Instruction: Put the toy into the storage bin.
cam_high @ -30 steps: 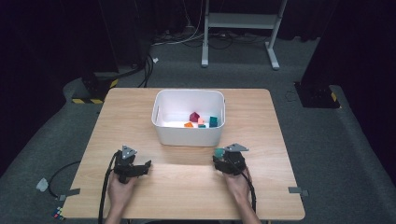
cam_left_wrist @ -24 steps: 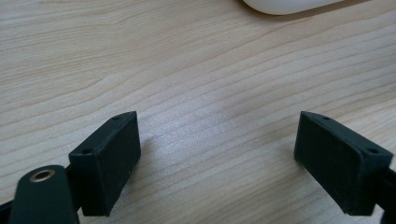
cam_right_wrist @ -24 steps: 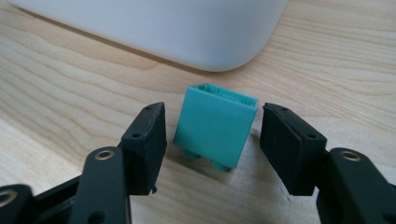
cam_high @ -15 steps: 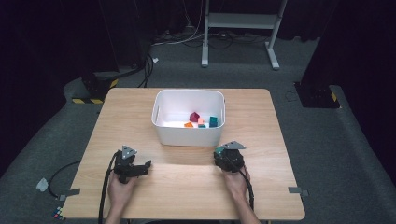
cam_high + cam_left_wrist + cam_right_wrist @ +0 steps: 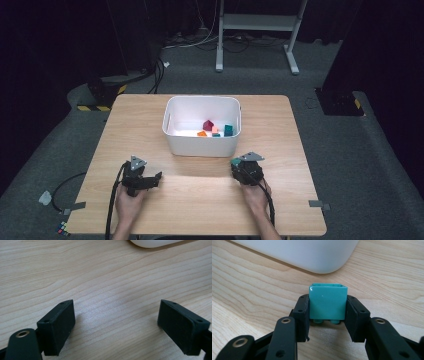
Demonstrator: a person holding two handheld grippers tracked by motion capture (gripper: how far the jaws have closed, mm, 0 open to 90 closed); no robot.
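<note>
A teal toy brick [image 5: 328, 301] is pinched between the jaws of my right gripper [image 5: 327, 315], just above the wood and close to the white bin's rounded corner [image 5: 322, 257]. From the high view, the right gripper [image 5: 241, 166] sits in front of the bin's right end with the teal brick [image 5: 234, 162] at its tip. My left gripper [image 5: 155, 178] rests low on the table at the front left, jaws wide apart over bare wood [image 5: 116, 320]. The white bin [image 5: 201, 145] holds several small coloured pieces, among them a dark red one [image 5: 208, 125] and a teal one [image 5: 228, 130].
The wooden table [image 5: 200, 200] has bare wood between the two grippers and to both sides of the bin. A cable [image 5: 114, 200] trails from the left gripper off the front edge. Beyond the table stand a white frame [image 5: 257, 30] and floor cables.
The right gripper has shifted slightly forward and left with the teal brick. The left gripper has stayed where it was.
</note>
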